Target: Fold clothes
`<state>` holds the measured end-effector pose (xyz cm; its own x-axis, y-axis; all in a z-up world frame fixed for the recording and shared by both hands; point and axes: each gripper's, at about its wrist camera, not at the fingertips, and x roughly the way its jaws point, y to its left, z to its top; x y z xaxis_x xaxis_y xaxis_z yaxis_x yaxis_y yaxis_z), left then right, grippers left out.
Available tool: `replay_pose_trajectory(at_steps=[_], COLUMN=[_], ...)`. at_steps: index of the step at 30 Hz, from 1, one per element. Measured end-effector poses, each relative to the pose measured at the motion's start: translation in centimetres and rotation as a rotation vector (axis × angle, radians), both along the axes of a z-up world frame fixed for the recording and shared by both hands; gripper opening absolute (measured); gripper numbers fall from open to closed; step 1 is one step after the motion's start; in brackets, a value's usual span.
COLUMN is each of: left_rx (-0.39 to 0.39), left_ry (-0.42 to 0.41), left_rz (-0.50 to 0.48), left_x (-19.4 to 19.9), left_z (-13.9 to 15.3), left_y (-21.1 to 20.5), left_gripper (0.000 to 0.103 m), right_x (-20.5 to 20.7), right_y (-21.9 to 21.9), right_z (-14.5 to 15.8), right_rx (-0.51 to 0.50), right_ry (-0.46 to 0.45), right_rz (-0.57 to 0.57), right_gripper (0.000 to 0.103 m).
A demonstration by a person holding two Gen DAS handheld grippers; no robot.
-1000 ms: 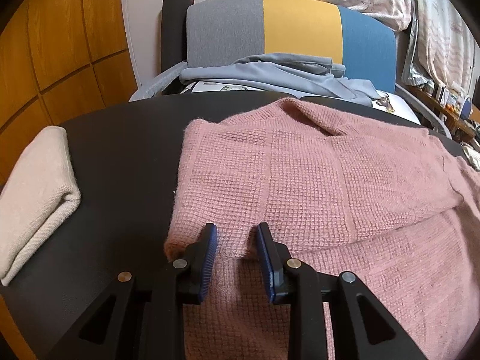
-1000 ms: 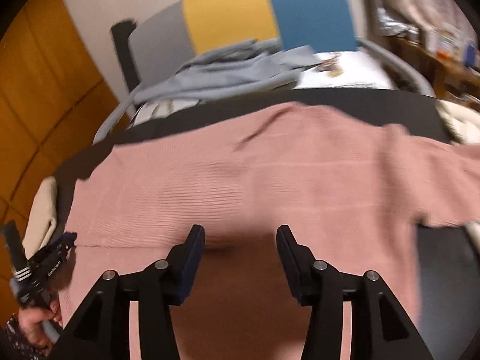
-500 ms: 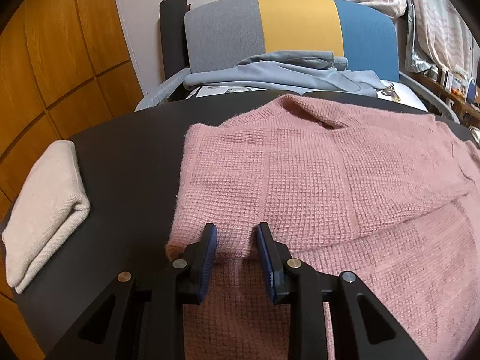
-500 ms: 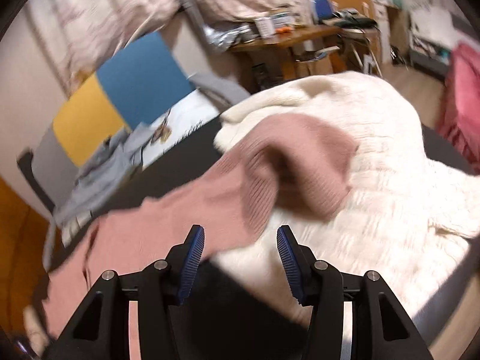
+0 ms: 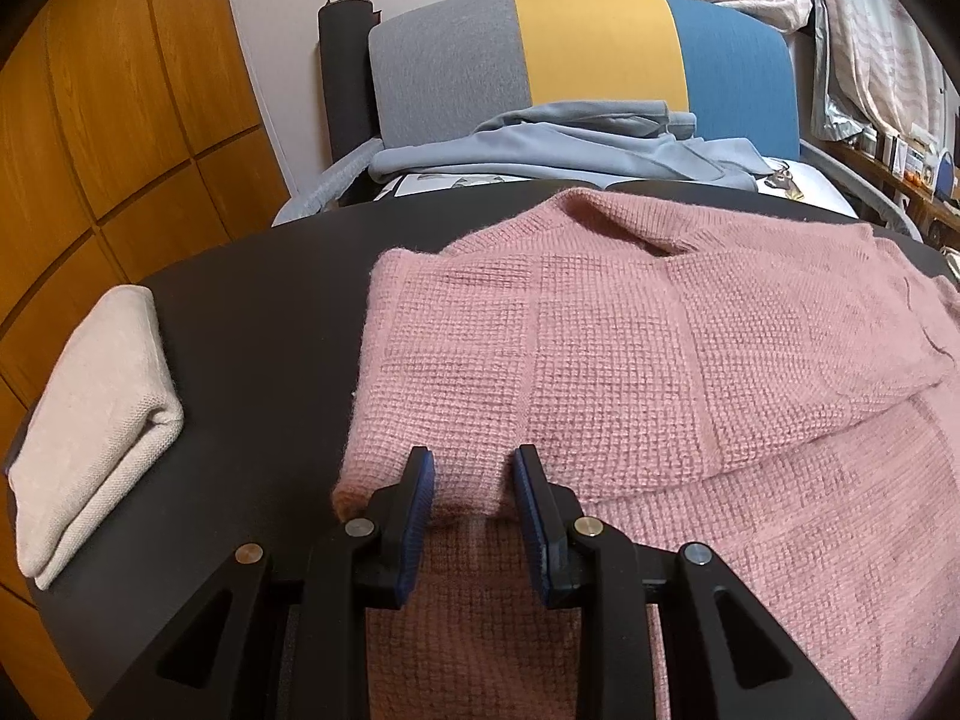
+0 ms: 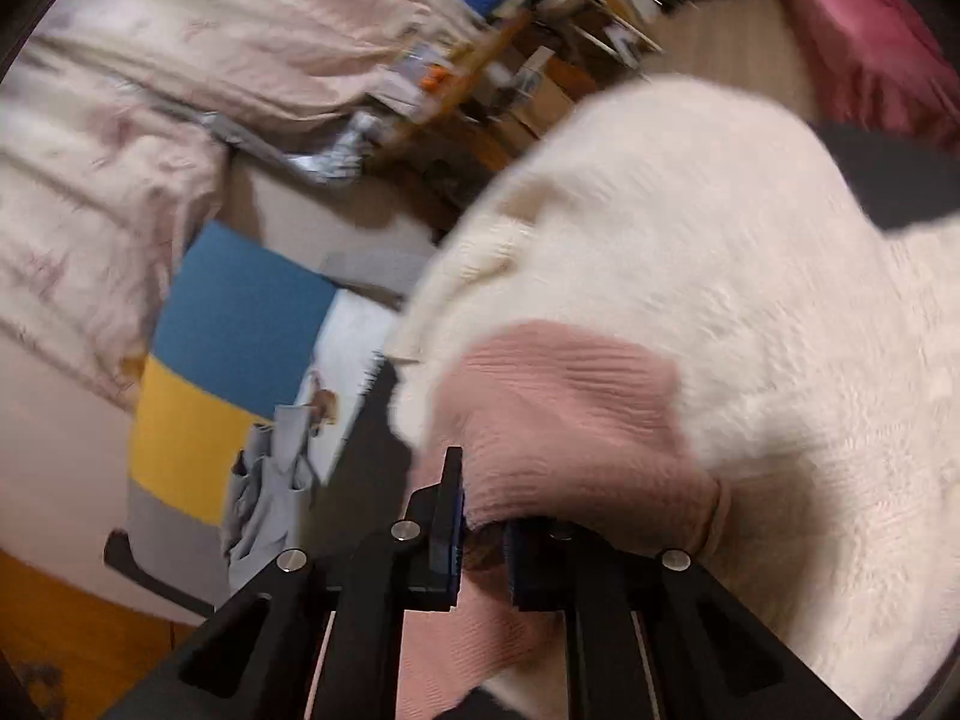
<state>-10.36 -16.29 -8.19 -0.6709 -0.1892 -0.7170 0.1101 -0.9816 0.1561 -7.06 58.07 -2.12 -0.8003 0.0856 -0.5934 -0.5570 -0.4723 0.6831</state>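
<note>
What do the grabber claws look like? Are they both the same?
They look alike. The left gripper and the right gripper are both matte black, with two flat fingers lined with ridged blue pads. Round silver bolt heads dot the joints, and the black frame behind has triangle-shaped holes cut through it. No cables, writing or sleeves show.

My sweater [image 5: 630,372] lies on the tabletop [image 5: 258,312], a folded cloth [image 5: 96,420] to its left, a chair [image 5: 588,60] behind.
</note>
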Motion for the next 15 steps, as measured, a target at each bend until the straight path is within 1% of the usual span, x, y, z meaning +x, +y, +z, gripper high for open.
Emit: replay_pose_trajectory(at_steps=[4, 8, 10, 11, 13, 15], left_rx=[0.008, 0.042, 0.074, 0.089, 0.111, 0.123], left_ry=[0.002, 0.005, 0.007, 0.008, 0.010, 0.010], left_rz=[0.000, -0.002, -0.003, -0.004, -0.004, -0.004], left_x=[0.0, 0.0, 0.1, 0.1, 0.2, 0.1], left_z=[0.0, 0.1, 0.1, 0.2, 0.2, 0.2], left_y=[-0.1, -0.5, -1.0, -1.2, -1.4, -1.6], left_gripper=[0.028, 0.028, 0.028, 0.028, 0.028, 0.028], right_x=[-2.1, -5.5, -6.8, -7.6, -9.2, -10.5], right_y=[-6.6, -16.3, -22.1, -25.2, -31.5, -37.8], right_z=[6.0, 11.1, 11.9, 11.9, 11.3, 9.8], right_rx=[0.152, 0.277, 0.339, 0.371, 0.433, 0.507], right_ry=[0.065, 0.140, 0.151, 0.150, 0.142, 0.124], right_rz=[0.158, 0.329, 0.397, 0.439, 0.528, 0.621], right_gripper=[0.011, 0.011, 0.011, 0.011, 0.011, 0.011])
